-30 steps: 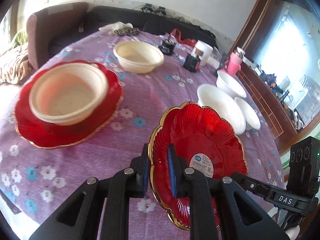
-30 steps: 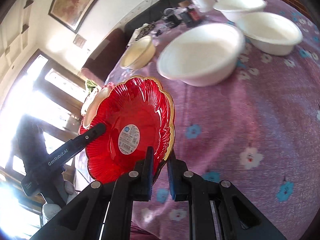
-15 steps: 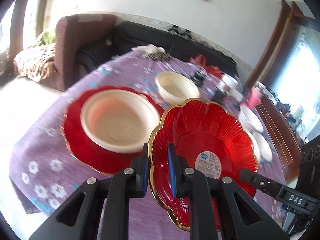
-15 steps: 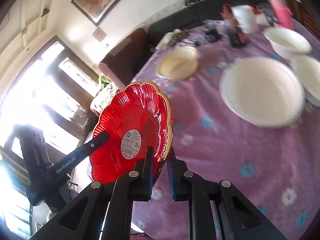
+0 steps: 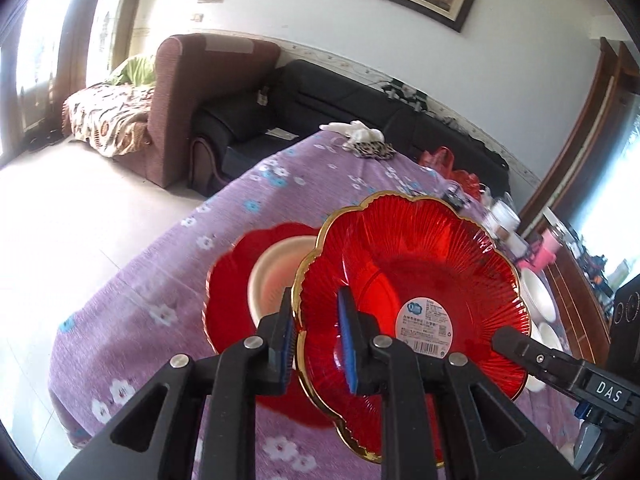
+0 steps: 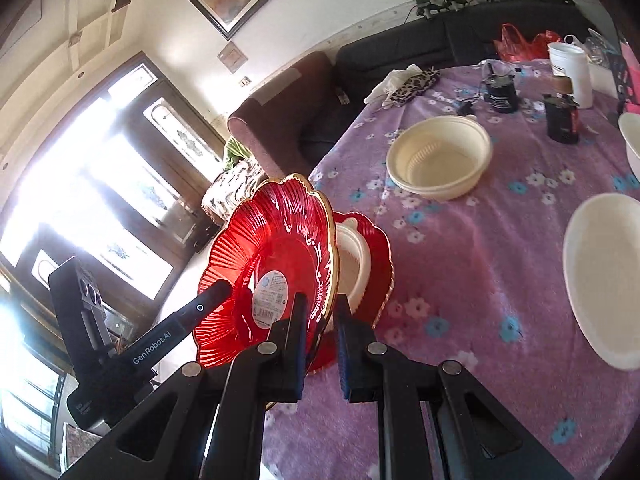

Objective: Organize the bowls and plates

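A red glass plate (image 5: 412,300) with a gilt scalloped rim hangs in the air above a purple flowered tablecloth (image 6: 480,248), pinched at opposite edges by the left gripper (image 5: 314,340) and the right gripper (image 6: 322,340), each clamped narrowly on the rim. The left gripper's jaws have just been opening a little, though the rim sits between its pads. Below and just beyond it, a second red plate (image 6: 380,248) lies on the cloth with a cream bowl (image 6: 354,260) resting inside it; another cream bowl (image 6: 438,162) and a white bowl (image 6: 604,276) stand well apart across the table. The danger lies in the grip: glass is slick, the hold is only on the thin edge, and a loosening left side could let the plate swing or drop. Lowered as it is, it would also land on the bowl rather than nest, and could rock, chip or slide off.
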